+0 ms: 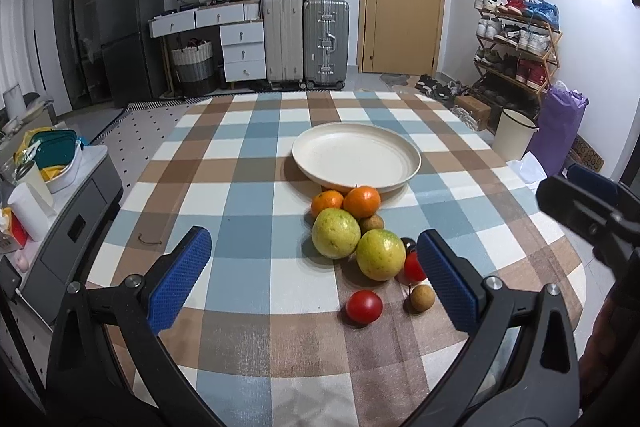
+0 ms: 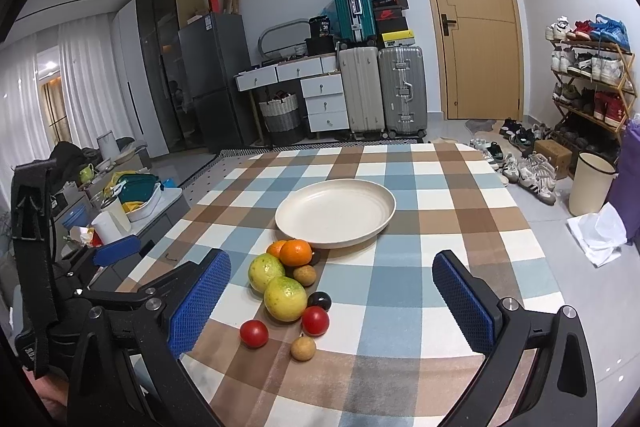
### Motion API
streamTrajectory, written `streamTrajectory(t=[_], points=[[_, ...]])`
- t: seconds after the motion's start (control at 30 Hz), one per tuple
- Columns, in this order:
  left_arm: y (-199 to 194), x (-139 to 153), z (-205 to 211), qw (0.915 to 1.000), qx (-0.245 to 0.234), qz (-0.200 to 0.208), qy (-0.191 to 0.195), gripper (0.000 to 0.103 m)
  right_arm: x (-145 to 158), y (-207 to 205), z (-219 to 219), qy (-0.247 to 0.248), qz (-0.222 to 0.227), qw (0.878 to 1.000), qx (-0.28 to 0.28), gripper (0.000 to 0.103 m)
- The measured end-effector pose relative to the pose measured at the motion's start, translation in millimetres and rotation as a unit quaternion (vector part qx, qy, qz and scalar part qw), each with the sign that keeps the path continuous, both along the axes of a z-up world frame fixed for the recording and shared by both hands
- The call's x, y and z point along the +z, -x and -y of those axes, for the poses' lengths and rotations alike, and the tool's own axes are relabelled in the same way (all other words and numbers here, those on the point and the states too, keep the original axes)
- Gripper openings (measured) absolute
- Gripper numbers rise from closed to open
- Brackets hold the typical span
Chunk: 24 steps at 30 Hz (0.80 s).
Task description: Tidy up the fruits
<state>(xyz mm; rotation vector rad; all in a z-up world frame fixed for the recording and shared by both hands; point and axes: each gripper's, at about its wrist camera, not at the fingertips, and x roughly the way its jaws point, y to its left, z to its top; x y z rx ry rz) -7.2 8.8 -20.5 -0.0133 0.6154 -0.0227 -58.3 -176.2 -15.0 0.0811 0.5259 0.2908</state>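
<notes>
A cream plate sits empty mid-table on the checked cloth. Just in front of it lies a cluster of fruit: two oranges, two yellow-green citrus fruits, two red tomatoes, small brown longans and a dark plum. My left gripper hovers open above the near table, the fruit between and ahead of its blue pads. My right gripper is open too, fruit by its left pad. Neither holds anything.
The right gripper's body shows at the right edge of the left view; the left gripper shows at the left of the right view. A side cabinet with containers stands left of the table. A bin and shoe rack stand right.
</notes>
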Motion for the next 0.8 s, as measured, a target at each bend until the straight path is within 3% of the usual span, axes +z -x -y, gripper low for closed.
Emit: streamTrajectory(t=[0.63, 0.8], points=[[-36.0, -68.9, 12.3, 0.9942, -0.034, -0.102, -0.003, 0.102, -16.3, -8.8, 13.3, -0.013, -0.019, 1.0, -0.006, 0.103], [-43.6, -82.0, 13.4, 0.9914, -0.043, -0.123, 0.006, 0.098, -18.0, -10.4, 16.2, -0.016, -0.023, 1.0, -0.008, 0.103]])
